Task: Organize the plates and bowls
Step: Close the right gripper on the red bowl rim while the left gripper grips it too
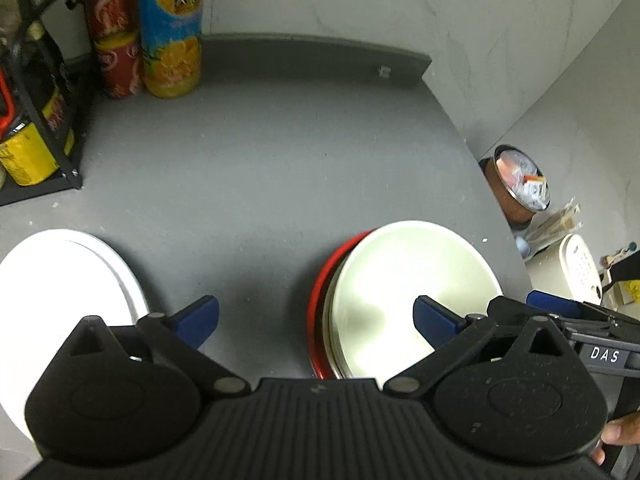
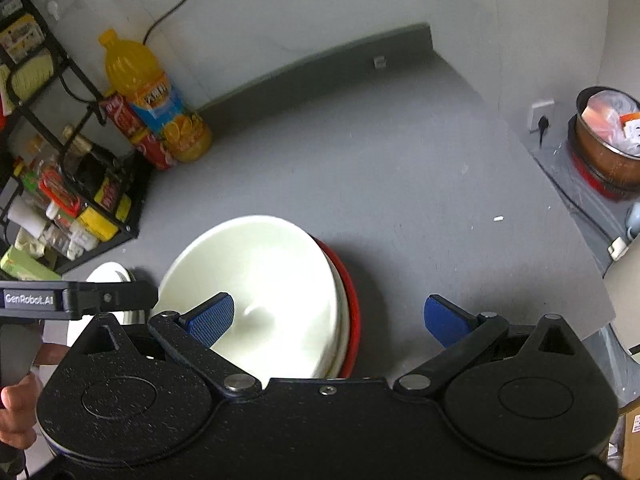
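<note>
Both tools are spread wide and holding nothing. The left tool [image 1: 316, 324] hovers over the grey counter [image 1: 260, 168] near its front edge, between a flat white round plate [image 1: 60, 292] on the left and a cream-white bowl [image 1: 404, 280] nested in a red-rimmed dish [image 1: 320, 304] on the right. The right tool [image 2: 328, 320] sits above that bowl [image 2: 264, 280], one blue pad [image 2: 212, 318] over its inside. An orange juice bottle [image 2: 156, 104] stands in the back-left corner.
</note>
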Action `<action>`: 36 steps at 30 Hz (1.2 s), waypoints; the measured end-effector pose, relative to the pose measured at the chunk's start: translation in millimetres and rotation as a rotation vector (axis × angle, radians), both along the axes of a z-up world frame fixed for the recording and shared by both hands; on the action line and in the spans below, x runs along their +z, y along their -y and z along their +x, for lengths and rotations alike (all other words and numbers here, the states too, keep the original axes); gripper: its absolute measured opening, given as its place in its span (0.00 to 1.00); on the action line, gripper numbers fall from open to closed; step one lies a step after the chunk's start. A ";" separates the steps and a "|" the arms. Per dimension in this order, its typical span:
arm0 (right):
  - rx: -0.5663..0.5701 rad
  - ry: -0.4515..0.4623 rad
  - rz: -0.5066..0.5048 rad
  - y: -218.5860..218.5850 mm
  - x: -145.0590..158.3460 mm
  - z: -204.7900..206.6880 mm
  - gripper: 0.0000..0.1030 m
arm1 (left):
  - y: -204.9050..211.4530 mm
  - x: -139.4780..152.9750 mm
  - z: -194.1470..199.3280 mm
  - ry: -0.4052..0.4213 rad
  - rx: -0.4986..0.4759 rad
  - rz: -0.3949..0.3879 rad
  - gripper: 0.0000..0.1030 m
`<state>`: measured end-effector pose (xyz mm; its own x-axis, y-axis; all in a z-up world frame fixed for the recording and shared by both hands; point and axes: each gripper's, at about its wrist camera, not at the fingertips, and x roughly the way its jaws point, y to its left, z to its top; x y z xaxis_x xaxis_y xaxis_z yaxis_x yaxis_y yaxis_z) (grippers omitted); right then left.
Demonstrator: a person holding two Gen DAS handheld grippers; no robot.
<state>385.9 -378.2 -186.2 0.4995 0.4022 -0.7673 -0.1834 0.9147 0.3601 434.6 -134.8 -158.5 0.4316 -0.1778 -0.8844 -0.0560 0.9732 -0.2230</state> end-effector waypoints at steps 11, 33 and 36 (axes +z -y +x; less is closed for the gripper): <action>0.086 -0.107 -0.002 -4.5 -30.6 23.2 0.91 | 7.5 -34.7 11.4 -0.043 0.025 0.038 0.99; 0.188 -0.233 0.048 -16.0 -50.9 44.2 0.39 | 8.8 -71.0 20.6 -0.150 0.060 -0.077 0.31; 0.165 -0.248 0.086 -9.4 -49.6 46.6 0.34 | 7.7 -72.4 20.3 -0.154 0.064 -0.100 0.28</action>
